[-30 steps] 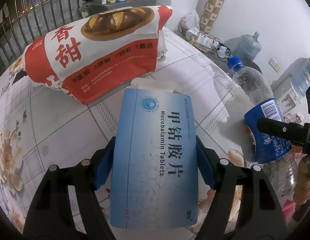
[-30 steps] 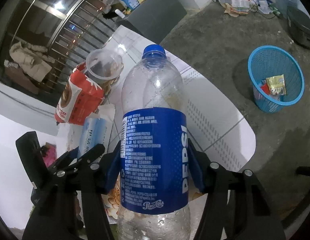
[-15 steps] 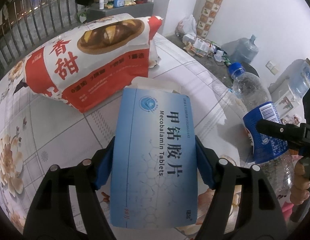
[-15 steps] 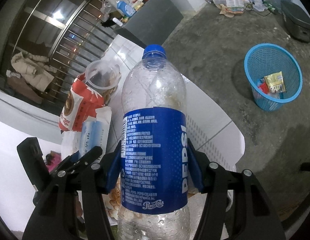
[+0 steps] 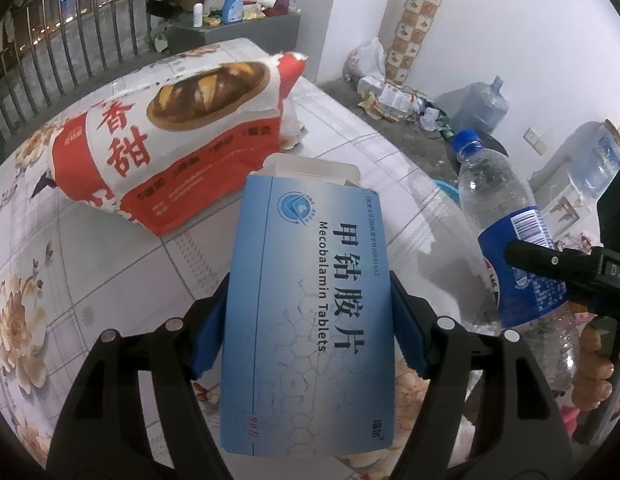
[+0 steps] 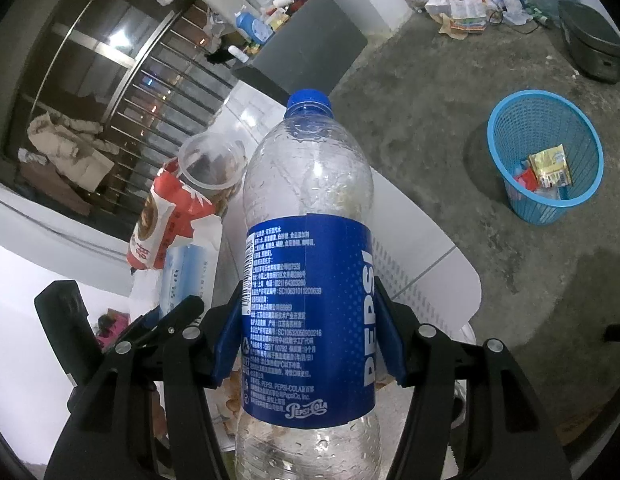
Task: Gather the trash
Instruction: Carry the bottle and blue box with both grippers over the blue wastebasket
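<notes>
Right wrist view: right gripper (image 6: 307, 336) clamps the Pepsi bottle (image 6: 310, 264) above the table's edge (image 6: 450, 264); left gripper (image 5: 307, 330) clamps the tablet box (image 5: 310, 312). Best carry both level to the blue basket (image 6: 510, 148) on the floor, releasing only directly above it.

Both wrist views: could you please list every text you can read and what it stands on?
"Mecobalamin Tablets", "甲钴胺片": blue box.
"90片": box, bottom corner.
"香甜": red-and-white bag; its smaller print is blurred.
"PEPSI", "Pepsi-Cola": bottle label.
"PEPSI, PEPSI-COLA": label's fine print; the rest is too small.
"DAS": black device, cut off.
</notes>
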